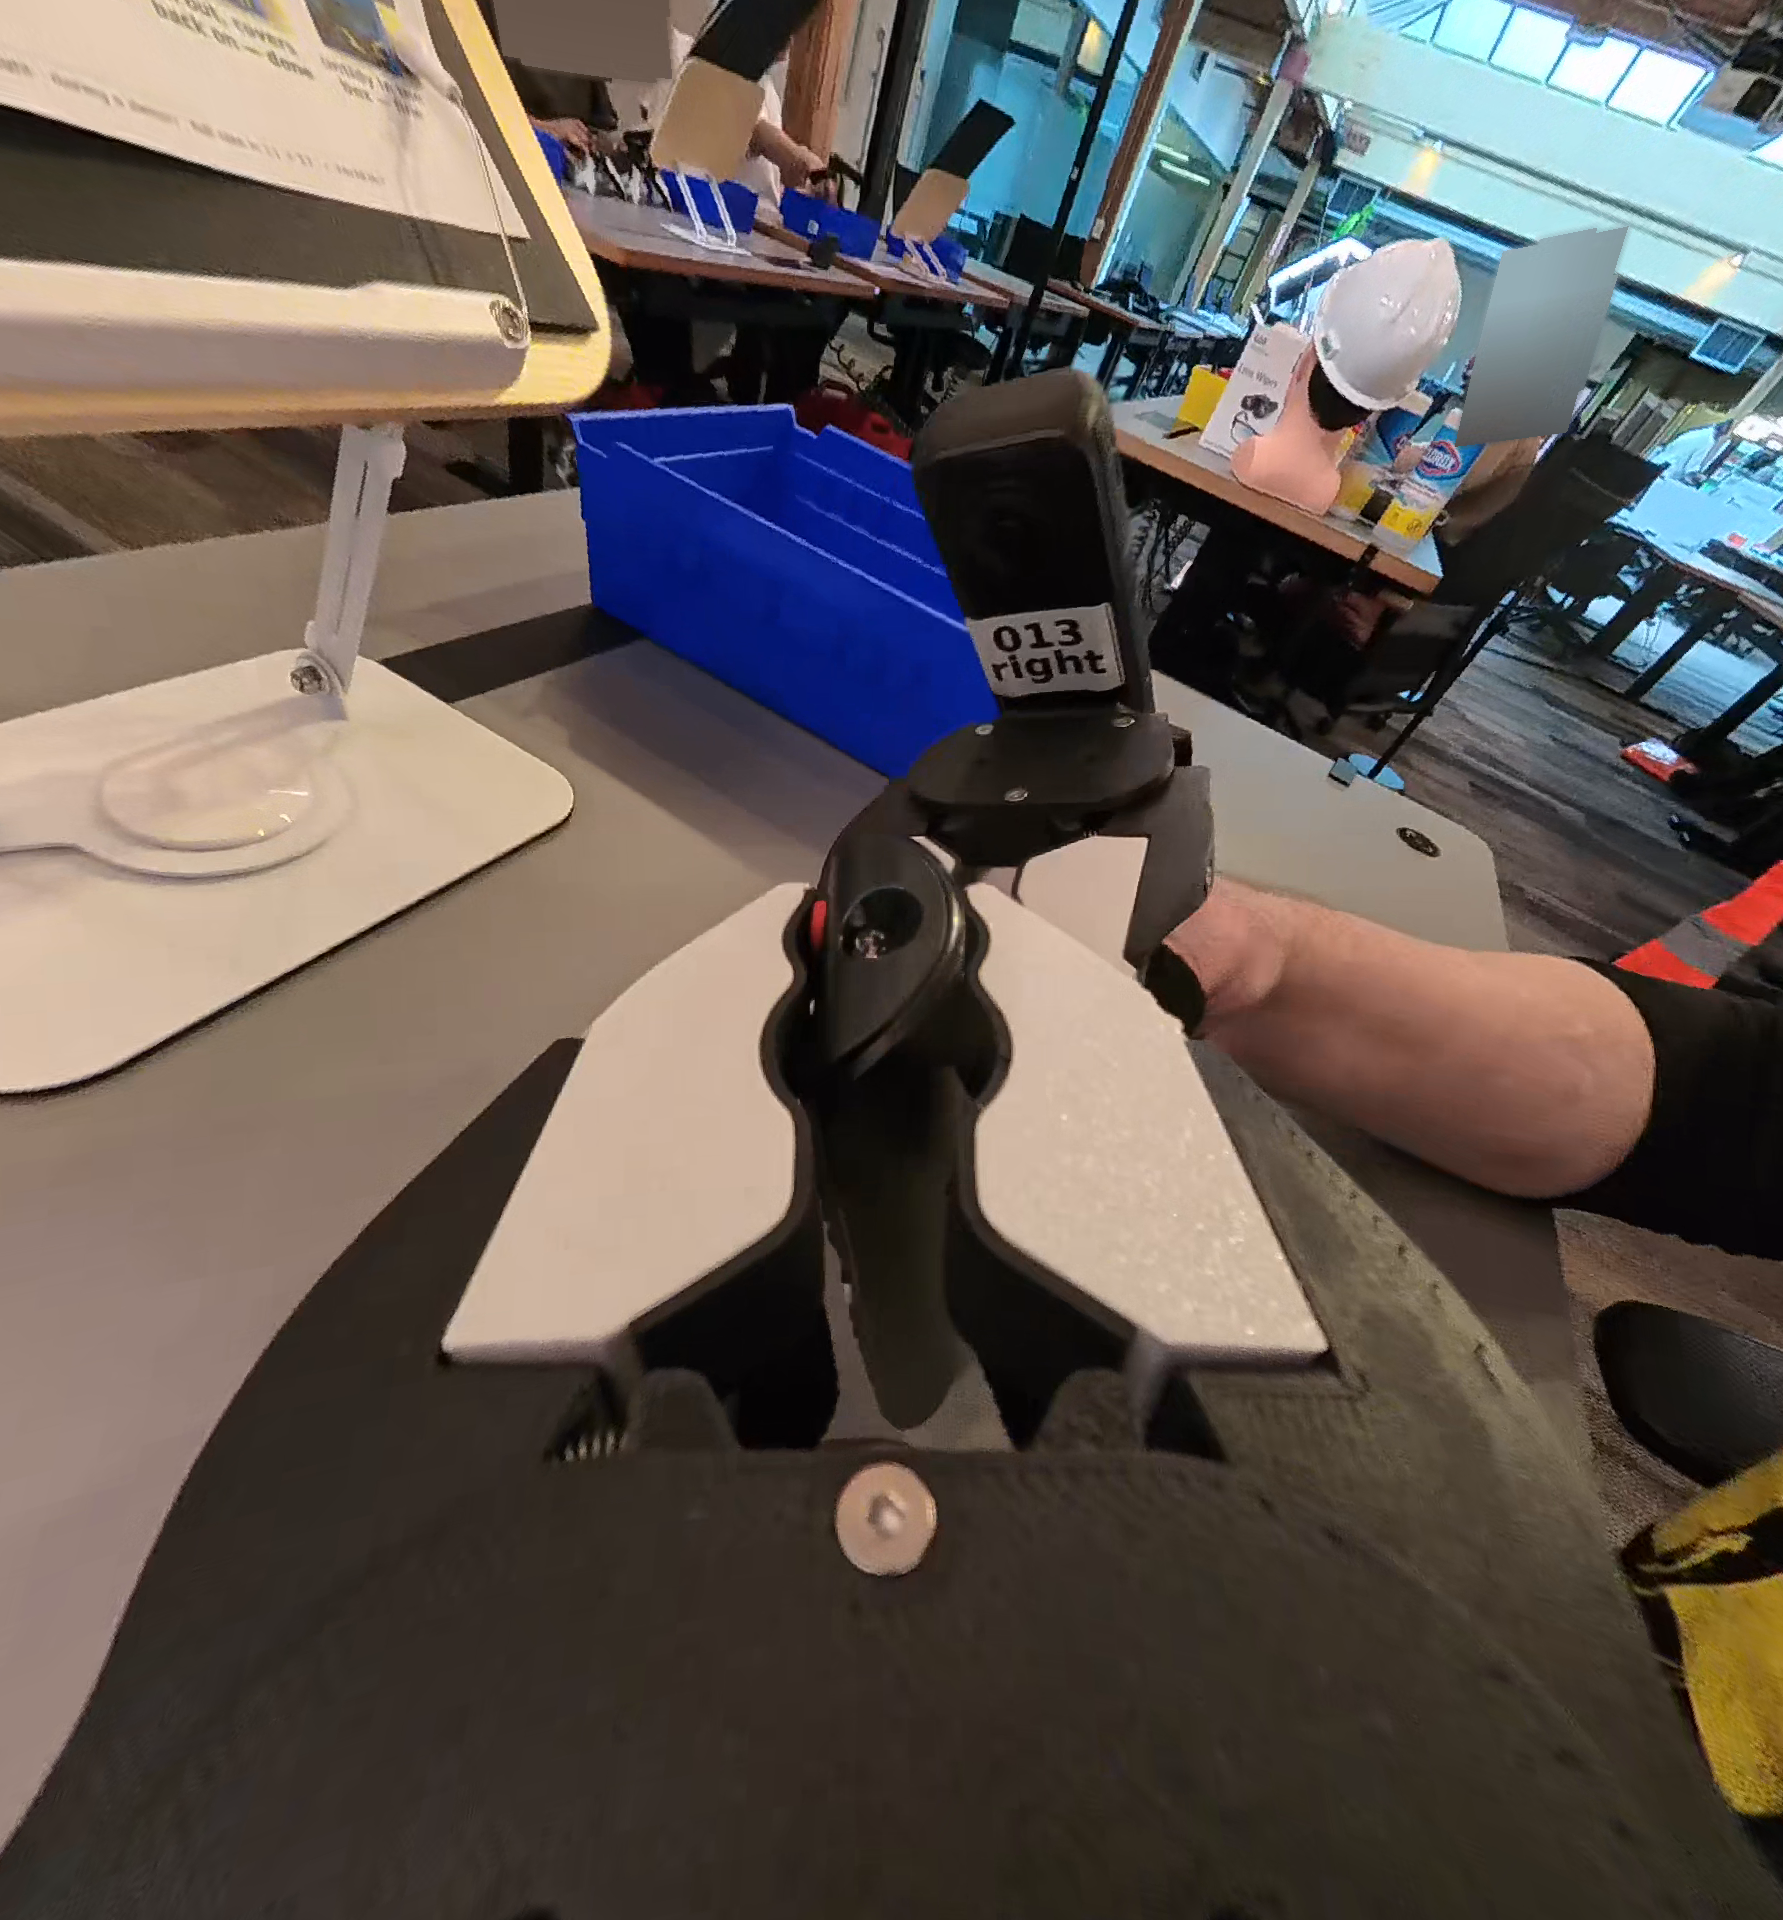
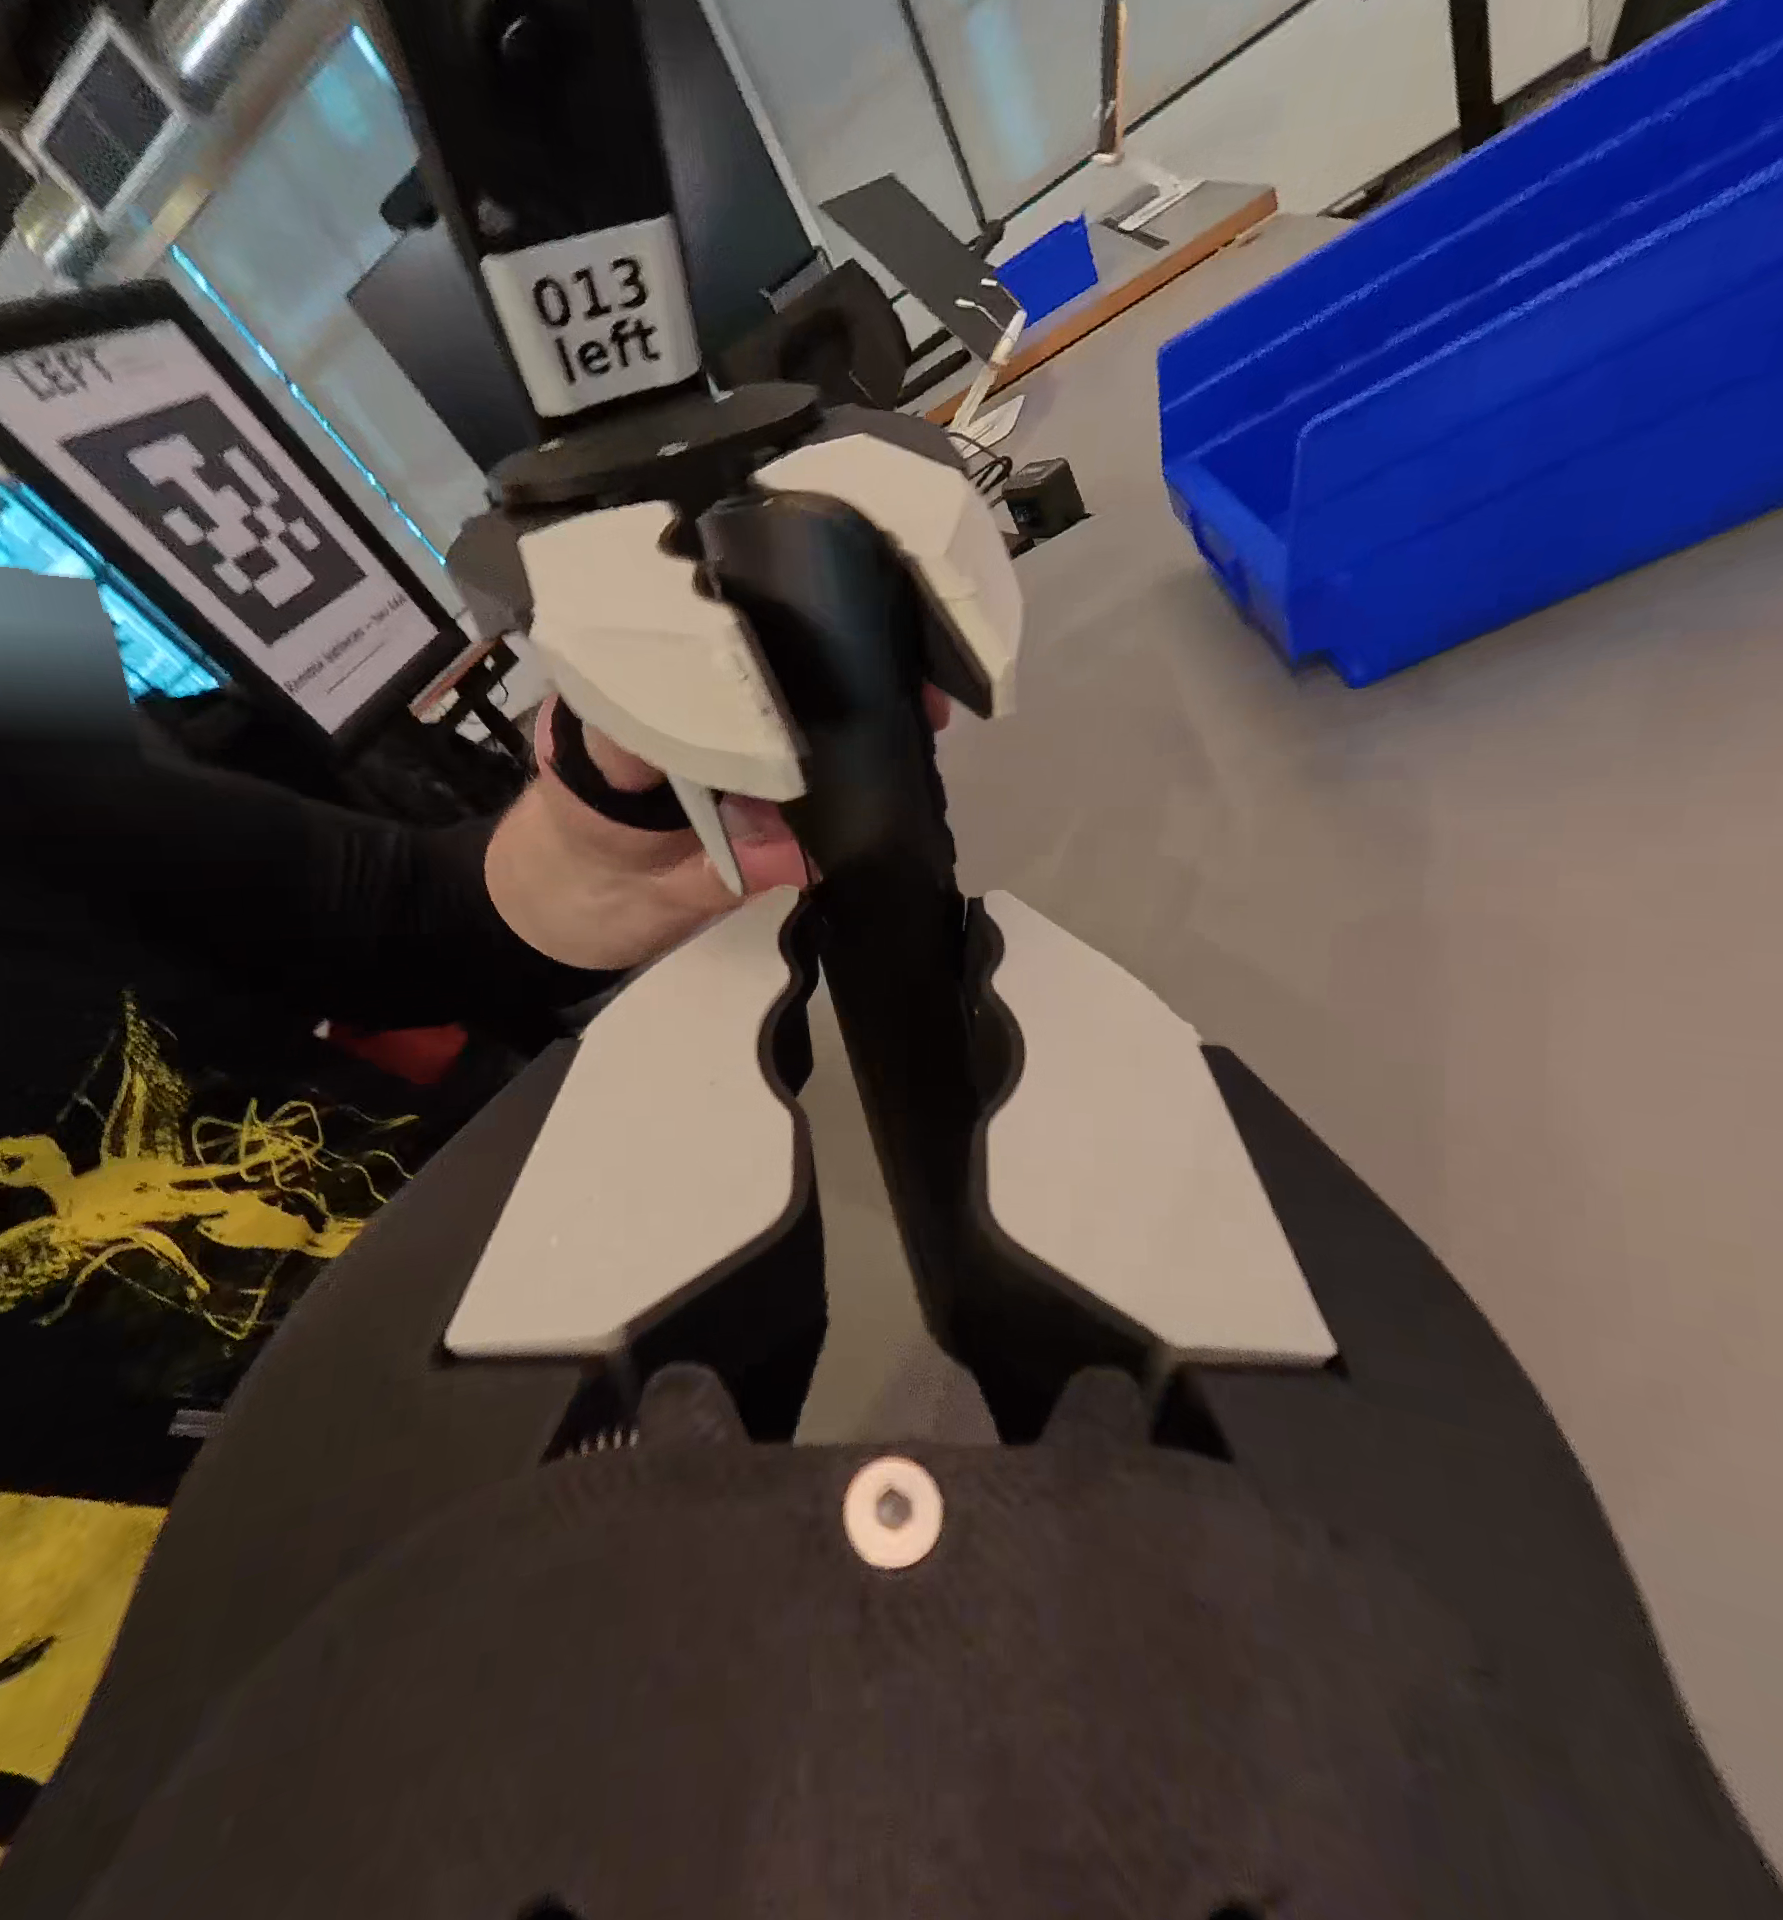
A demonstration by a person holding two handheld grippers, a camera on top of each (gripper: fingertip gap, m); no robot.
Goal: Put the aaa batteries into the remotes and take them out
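The left tongs (image 1: 885,997) are closed on a black remote (image 1: 892,1049), which lies lengthwise between the two white fingers (image 1: 648,1153). The remote's rounded end, bearing a small red button and a round recess, projects just past the fingertips. The right tongs (image 2: 892,935) are closed on the same remote (image 2: 866,831) from the opposite end, so both tools clamp one body and face each other. In the right wrist view, the remote runs from between the right tongs' white fingers (image 2: 1105,1143) up into the white fingers of the left tongs (image 2: 762,613). In the left wrist view, the right tongs (image 1: 1032,831) appear beyond the remote as a black assembly with a labelled upright post.

The remote is held above the grey worktop (image 1: 243,1195) and does not touch it. No batteries can be made out in either view.

A blue bin (image 1: 762,582) stands on the worktop beyond the tongs; in the right wrist view, the blue bin (image 2: 1489,416) lies to the right, well apart from the remote. A white stand (image 1: 222,810) carrying a tilted board rests on the worktop to the left. A framed sign with a black-and-white marker (image 2: 201,509) stands behind the person's left hand (image 2: 617,873). The person's right forearm (image 1: 1386,1049) rests near the worktop edge.
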